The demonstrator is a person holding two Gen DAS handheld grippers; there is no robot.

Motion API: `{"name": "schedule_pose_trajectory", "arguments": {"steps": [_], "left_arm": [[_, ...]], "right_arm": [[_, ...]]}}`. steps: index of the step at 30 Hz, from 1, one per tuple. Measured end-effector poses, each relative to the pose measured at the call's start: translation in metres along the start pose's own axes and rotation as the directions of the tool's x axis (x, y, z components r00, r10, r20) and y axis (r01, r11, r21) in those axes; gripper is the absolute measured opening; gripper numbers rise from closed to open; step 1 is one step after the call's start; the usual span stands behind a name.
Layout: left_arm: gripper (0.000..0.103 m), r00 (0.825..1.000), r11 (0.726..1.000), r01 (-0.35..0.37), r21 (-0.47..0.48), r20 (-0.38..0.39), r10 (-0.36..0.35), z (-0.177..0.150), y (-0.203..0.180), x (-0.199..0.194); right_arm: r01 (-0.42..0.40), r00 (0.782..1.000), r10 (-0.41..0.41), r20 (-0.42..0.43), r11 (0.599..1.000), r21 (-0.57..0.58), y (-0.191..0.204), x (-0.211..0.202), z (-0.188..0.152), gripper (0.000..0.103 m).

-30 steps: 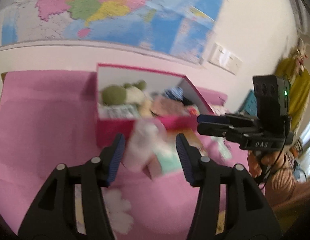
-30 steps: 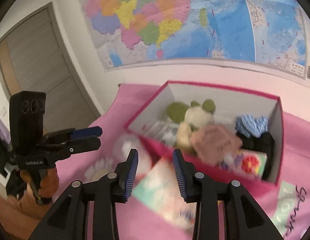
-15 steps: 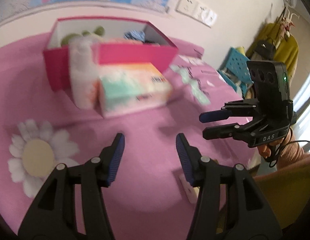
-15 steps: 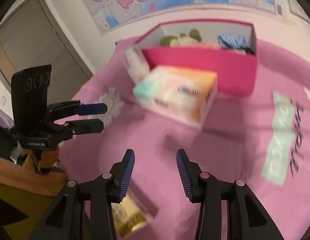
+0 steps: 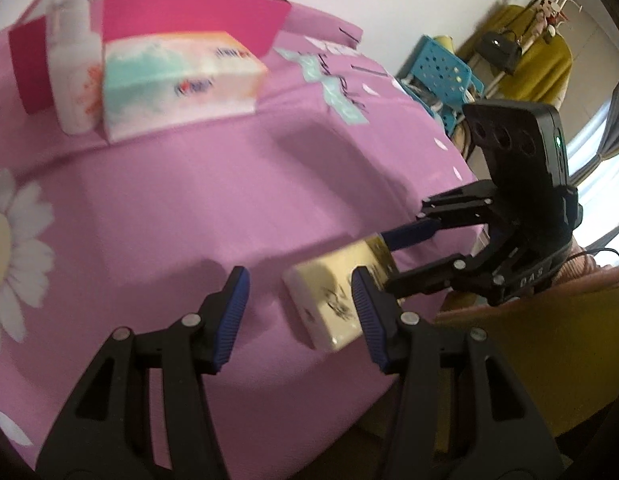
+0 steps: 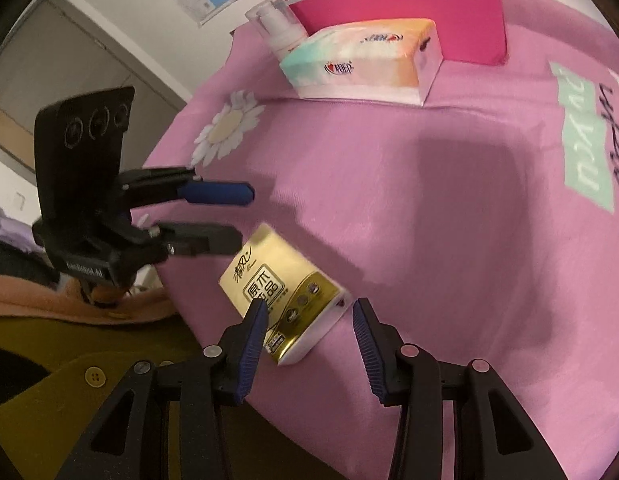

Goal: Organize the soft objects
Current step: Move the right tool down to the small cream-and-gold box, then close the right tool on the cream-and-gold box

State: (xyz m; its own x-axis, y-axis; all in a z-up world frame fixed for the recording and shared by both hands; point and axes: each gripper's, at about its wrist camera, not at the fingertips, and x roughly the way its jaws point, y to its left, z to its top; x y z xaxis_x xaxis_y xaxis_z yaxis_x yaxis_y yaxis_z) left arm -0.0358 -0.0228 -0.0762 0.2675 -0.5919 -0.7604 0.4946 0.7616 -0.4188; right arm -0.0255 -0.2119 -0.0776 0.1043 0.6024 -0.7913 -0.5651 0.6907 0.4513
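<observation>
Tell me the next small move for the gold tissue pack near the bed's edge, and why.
Probably ease the right gripper down around the gold tissue pack and close. Both grippers are open and empty; the pack lies loose on the pink cover, partly between the right fingers, while the left gripper is offset beside it.

A pink sheet point(image 5: 237, 184) with a white daisy print point(image 6: 227, 126) covers the bed. At two o'clock stand a blue perforated rack point(image 5: 441, 68), mustard clothes on a rail point(image 5: 537, 60) and a bright window point(image 5: 601, 184); at ten o'clock, a grey door point(image 6: 69, 52).
</observation>
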Motion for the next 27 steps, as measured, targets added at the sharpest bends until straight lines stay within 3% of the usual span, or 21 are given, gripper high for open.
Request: {"name": "schedule_pose_trajectory", "arguments": {"steps": [3, 6, 27], "left_arm": [[0.054, 0.999, 1.000, 0.017, 0.013, -0.033, -0.016, -0.006, -0.004, 0.005], [0.046, 0.998, 0.999, 0.035, 0.024, -0.059, -0.034, -0.010, -0.010, 0.010], [0.043, 0.997, 0.997, -0.070, 0.008, 0.020, 0.070, 0.008, -0.004, -0.003]], "right_arm": [[-0.026, 0.999, 0.026, 0.023, 0.999, 0.020, -0.001, 0.002, -0.003, 0.045], [-0.034, 0.999, 0.033, 0.040, 0.999, 0.024, 0.000, 0.001, -0.004, 0.045], [0.047, 0.993, -0.042, 0.114, 0.998, -0.040, 0.013, 0.003, 0.007, 0.037]]}}
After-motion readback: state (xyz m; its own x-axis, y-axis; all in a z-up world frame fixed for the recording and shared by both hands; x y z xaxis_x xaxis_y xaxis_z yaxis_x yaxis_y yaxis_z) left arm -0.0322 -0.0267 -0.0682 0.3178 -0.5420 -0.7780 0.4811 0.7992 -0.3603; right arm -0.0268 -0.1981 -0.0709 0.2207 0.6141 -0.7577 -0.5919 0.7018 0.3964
